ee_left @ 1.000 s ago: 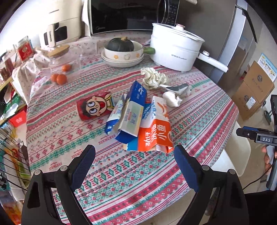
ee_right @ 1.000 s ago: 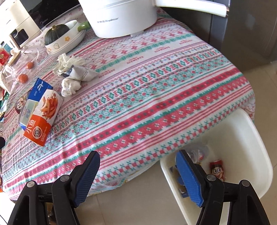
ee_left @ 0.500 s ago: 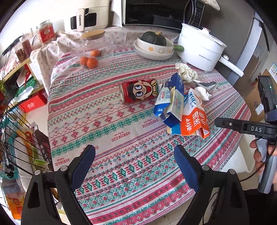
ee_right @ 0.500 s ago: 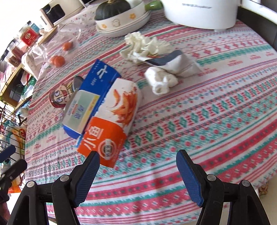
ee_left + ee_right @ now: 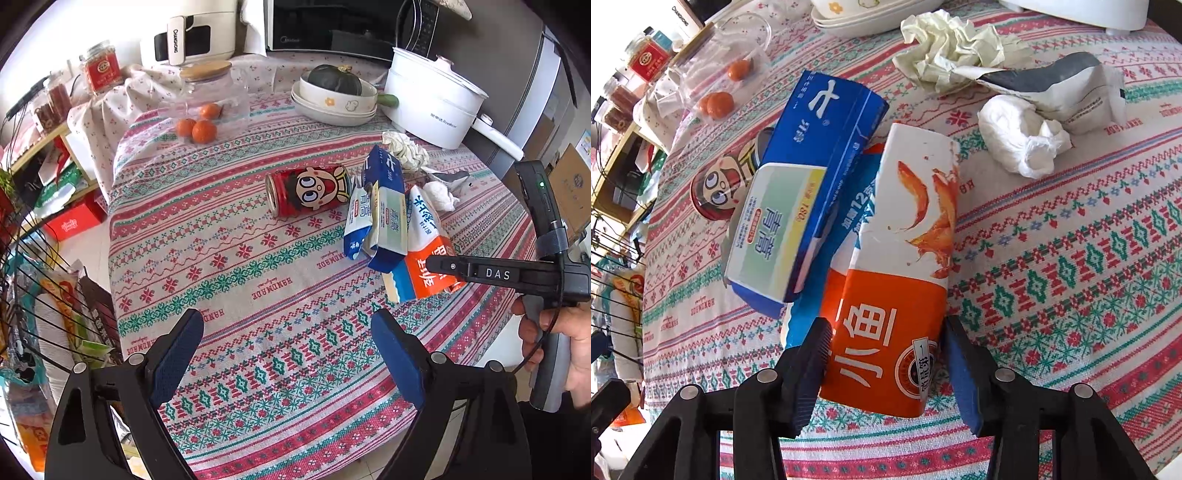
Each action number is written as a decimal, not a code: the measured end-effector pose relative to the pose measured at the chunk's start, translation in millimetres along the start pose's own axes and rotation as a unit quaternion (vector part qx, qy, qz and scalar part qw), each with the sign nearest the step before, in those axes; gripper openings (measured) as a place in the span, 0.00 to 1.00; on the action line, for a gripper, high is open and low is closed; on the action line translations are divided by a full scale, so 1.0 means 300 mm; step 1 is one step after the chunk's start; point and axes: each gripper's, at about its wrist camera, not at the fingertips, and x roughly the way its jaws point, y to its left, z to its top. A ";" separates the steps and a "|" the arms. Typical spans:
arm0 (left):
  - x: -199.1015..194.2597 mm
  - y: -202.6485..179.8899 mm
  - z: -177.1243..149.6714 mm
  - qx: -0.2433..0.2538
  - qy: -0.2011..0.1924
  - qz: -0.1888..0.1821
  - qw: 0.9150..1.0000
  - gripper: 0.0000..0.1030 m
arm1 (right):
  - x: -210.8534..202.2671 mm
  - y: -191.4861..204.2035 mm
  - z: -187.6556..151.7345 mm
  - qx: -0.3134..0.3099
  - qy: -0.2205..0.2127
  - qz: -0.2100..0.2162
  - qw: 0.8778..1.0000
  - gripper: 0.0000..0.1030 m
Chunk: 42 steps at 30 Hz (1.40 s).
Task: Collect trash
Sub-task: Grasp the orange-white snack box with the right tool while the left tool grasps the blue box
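Two blue pads of the right gripper (image 5: 884,363) are being set on either side of the orange-and-white fish snack pack (image 5: 901,280); the jaws stand narrowed on its orange end, the left pad touching, the right pad just at its edge. Whether the clamp is firm cannot be told. The pack is lying toward the right edge of the table (image 5: 236,266), partly under the blue toothpaste box (image 5: 812,184), which is leaning on it.

For a clean pick, the pack is best squeezed across its width and drawn out low, so that the box is being let down, not flipped. The flattened carton will probably buckle under hard pressure.

The left gripper (image 5: 286,354) is being held wide apart above the near edge, empty.

Also being carried on the patterned cloth: a red cartoon can (image 5: 308,190) on its side, crumpled paper (image 5: 951,46), a white tissue wad (image 5: 1023,142), a grey-white wrapper (image 5: 1067,92), oranges (image 5: 195,127). At the far edge, stacked bowls (image 5: 334,103) with a squash and a white electric pot (image 5: 434,99) are standing before a microwave (image 5: 343,26).
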 end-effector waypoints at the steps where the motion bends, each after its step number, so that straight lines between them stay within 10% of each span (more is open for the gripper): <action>1: 0.005 -0.010 0.005 0.000 0.000 -0.002 1.000 0.91 | -0.013 -0.005 -0.001 -0.005 -0.002 -0.003 1.000 0.44; 23: 0.261 -0.382 0.167 0.050 0.007 -0.018 0.999 0.89 | -0.357 -0.347 -0.061 -0.004 -0.043 -0.051 0.998 0.44; 42: 0.391 -0.362 0.202 -0.030 0.048 -0.055 0.997 0.51 | -0.443 -0.555 -0.109 0.017 -0.041 -0.083 0.996 0.44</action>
